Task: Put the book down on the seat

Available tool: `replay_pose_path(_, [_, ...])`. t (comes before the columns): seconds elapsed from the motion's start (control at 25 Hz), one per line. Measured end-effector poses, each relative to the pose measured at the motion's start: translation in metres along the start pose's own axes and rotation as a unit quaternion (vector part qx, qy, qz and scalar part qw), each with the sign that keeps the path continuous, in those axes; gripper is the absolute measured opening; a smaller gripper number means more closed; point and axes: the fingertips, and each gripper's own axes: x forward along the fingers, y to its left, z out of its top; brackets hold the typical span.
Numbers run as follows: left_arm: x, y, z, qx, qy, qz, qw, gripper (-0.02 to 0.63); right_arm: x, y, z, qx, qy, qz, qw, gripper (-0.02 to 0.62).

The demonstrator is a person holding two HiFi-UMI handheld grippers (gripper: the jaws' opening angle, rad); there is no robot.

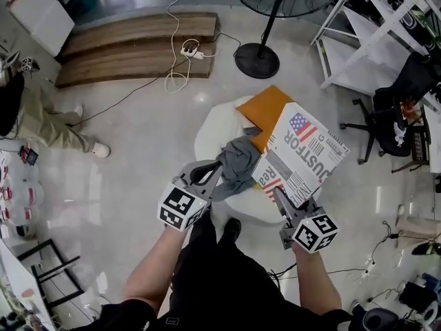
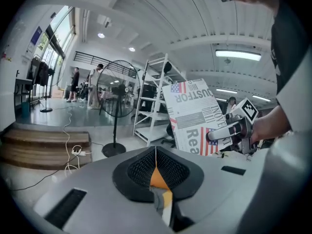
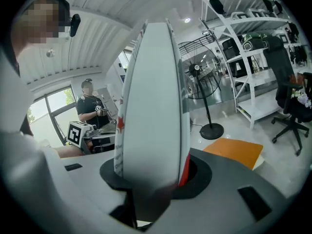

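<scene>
- An open workshop or lab hall with a glossy floor [image 1: 138, 157].
- Ahead of the left gripper [image 1: 219, 165]: a pedestal fan [image 1: 256, 61], white metal racks [image 1: 355, 64], tall windows [image 2: 57, 35].
- Out to the right of the right gripper [image 1: 281, 197]: an office chair [image 1: 389, 123].
- Further ahead of the left gripper: a power strip [image 1: 191, 51] with loose cables.

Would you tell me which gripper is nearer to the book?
Right. The right gripper clamps the book by its near edge; the left gripper is off to the book's left, holding a grey cloth.

Flag-printed white book [image 1: 303, 154], orange sheet [image 1: 265, 109], grey cloth [image 1: 238, 164]
</scene>
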Motion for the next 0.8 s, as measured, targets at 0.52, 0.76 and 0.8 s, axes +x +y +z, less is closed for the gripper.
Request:
replay_pose_path(0.52, [0.075, 0.073, -0.098, -0.035, 0.048, -0.006, 0.9982, 0.005, 0.143, -0.055, -0.088, 0.06, 0.065, 0.011, 0.996, 0.173])
replay_pose_path(0.76, [0.11, 0.107, -0.151, -0.049, 0.062, 0.004, 0.9969, 0.005, 0.208, -0.095, -0.148, 0.095, 0.11, 0.018, 0.989, 0.173])
replay_pose_path(0.8, [0.116, 0.111, -0.162, -0.05, 0.066, 0.005, 0.9966, 0.005, 0.218, -0.103, -0.159, 0.101, 0.117, 0.018, 0.988, 0.173])
